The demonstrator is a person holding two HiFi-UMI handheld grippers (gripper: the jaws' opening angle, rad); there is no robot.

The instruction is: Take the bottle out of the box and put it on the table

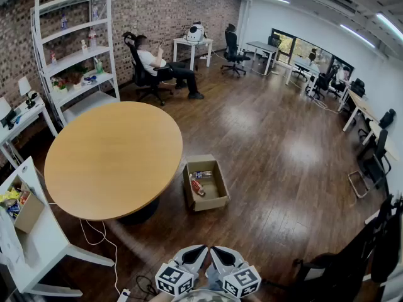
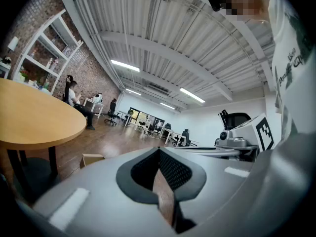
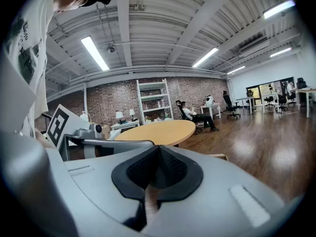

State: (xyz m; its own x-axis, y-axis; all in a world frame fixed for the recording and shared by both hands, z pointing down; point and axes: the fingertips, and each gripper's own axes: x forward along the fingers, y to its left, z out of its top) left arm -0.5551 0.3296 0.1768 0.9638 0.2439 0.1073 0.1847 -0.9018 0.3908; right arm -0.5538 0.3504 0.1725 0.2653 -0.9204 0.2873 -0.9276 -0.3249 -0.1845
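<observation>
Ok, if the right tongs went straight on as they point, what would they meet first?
Probably the round wooden table, dead ahead beyond the shut right tongs; the cardboard box lies right of that line. Depth is unclear.

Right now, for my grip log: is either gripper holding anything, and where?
Nothing is held: left gripper and right gripper are shut, empty; the red-labelled plastic bottle lies in the brown cardboard box.
</observation>
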